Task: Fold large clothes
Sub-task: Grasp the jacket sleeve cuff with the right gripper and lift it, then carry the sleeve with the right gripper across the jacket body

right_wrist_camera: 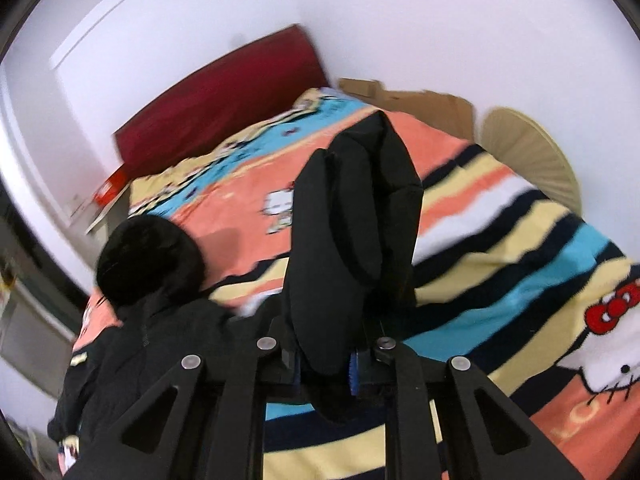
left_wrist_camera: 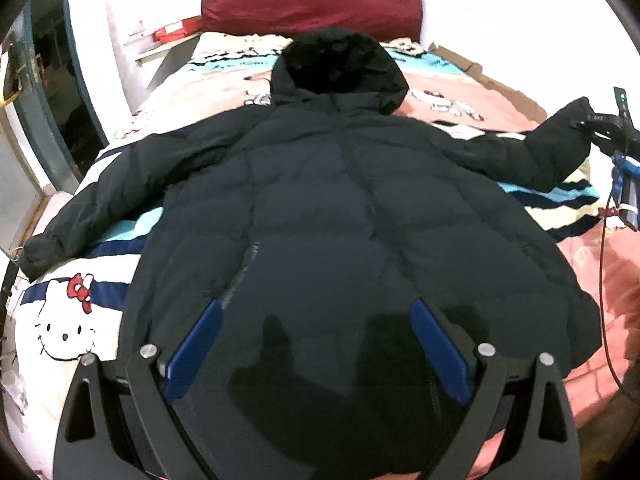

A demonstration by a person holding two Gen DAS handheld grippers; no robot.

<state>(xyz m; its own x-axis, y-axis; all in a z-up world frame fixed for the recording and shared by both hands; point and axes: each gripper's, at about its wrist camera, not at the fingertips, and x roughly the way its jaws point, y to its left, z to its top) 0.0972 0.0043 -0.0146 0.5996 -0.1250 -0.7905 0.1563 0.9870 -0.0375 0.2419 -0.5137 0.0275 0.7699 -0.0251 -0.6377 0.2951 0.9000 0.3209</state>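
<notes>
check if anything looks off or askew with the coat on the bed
Nothing damaged or spilled. The black coat lies back-up and spread on the bed. The only asymmetry: its right sleeve is lifted, clamped in the right gripper, while the left gripper hovers open over the hem.

A home bedroom is showing here: a bed is taking up most of the room, wearing a striped cartoon-cat blanket in peach, blue and cream, with a padded dark red headboard leaning against plain white walls. Flattened cardboard is lying alongside the bed, and a dark doorway is opening to one side.
</notes>
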